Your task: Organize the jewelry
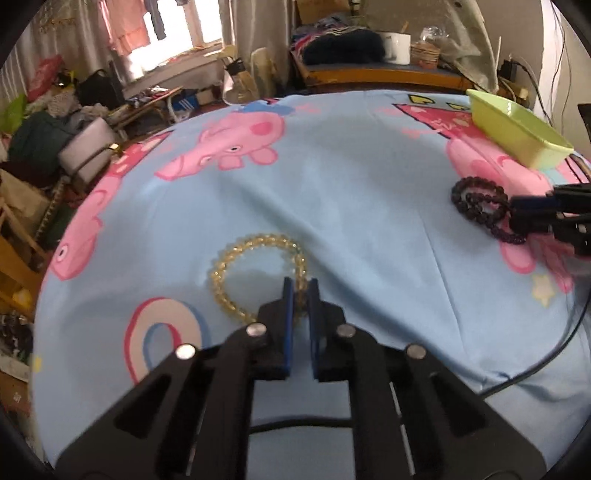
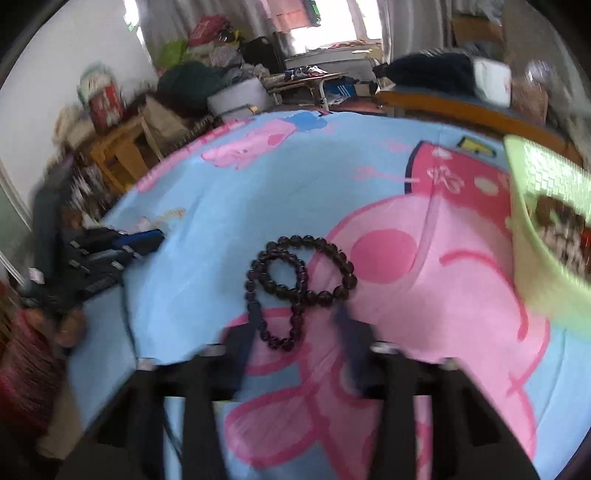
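My left gripper (image 1: 300, 291) pinches the yellow bracelet (image 1: 258, 275) at its near-right arc. My right gripper (image 2: 295, 332), apparently spread, straddles the dark beads (image 2: 295, 284); the tray (image 2: 532, 236) lies far right.

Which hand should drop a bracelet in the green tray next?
Probably left: left tool already pinches the yellow bracelet. Right tool, though nearer the tray, only straddles the dark bracelet, open.

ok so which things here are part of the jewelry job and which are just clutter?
Job: yellow bead bracelet, pinched by the left gripper; dark bead bracelet, between the open right gripper fingers; green tray.
Clutter: white mug; grey handbag; hanging clothes.
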Demonstrator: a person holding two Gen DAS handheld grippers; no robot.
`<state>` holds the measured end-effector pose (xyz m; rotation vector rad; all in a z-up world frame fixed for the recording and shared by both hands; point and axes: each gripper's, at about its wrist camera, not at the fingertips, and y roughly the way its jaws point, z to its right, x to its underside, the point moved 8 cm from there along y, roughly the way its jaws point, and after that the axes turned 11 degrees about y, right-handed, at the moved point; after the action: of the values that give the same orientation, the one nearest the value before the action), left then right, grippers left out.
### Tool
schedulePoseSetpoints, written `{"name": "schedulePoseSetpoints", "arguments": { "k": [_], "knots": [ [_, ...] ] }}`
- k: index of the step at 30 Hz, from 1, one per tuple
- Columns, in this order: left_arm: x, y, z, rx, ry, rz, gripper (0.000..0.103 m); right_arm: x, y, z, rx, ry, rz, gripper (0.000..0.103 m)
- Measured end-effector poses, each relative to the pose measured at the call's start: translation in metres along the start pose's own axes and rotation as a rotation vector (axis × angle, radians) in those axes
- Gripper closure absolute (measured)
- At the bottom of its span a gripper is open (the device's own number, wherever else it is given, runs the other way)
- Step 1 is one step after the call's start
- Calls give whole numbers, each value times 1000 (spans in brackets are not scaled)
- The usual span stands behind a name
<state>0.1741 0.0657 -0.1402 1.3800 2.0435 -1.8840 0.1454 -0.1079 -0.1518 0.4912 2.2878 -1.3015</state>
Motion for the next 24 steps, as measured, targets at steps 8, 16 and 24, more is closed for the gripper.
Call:
{"name": "schedulePoseSetpoints", "arguments": {
  "k": [8, 16, 24],
  "knots": [
    [-5, -29, 48, 317, -133, 54, 96, 28, -39, 22, 5, 2, 55, 103],
    [-69, -59, 157, 543, 42, 142, 96, 49, -87, 75, 59, 135, 148, 103],
    [-140, -57, 227, 662, 143, 149, 96, 40, -143, 100, 103, 155, 271, 103]
  ]
}}
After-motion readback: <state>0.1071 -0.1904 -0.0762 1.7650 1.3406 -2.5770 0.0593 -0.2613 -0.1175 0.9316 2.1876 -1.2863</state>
